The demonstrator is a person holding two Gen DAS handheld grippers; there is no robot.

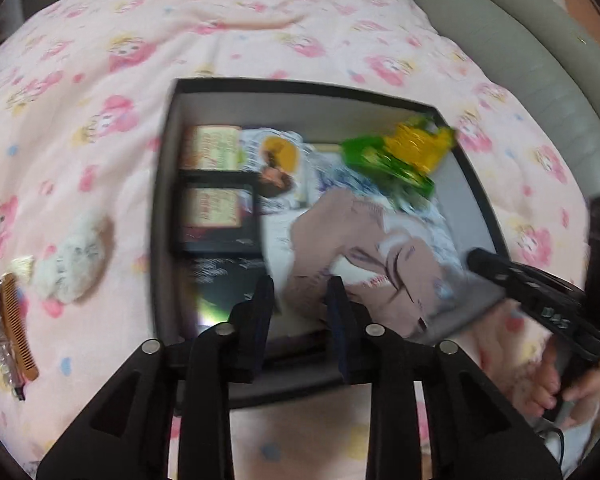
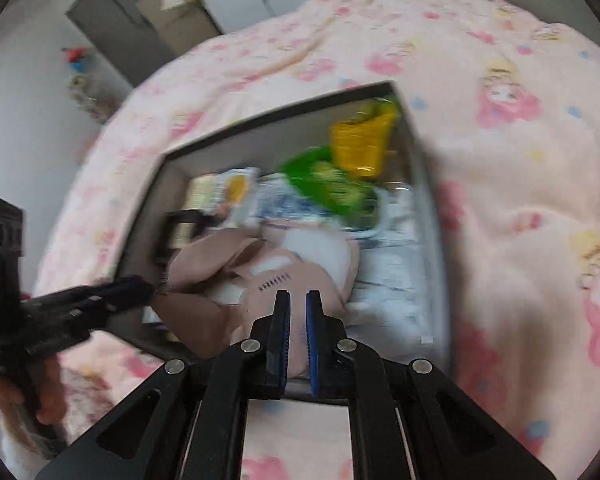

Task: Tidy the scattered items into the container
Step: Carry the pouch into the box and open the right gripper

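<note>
Pink quilt (image 1: 100, 60) surrounds box rim (image 1: 162, 184).

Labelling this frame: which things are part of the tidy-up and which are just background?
Job:
box
comb, still out on the bedspread
fluffy toy, still out
green-yellow toy, in box
pink cloth, in box

Background:
bedspread
grey headboard
cabinet

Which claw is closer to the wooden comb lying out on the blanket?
Left. The left claw hangs over the box's near edge, with the comb on the blanket beyond that side; the right claw sits at the box's opposite corner.
</note>
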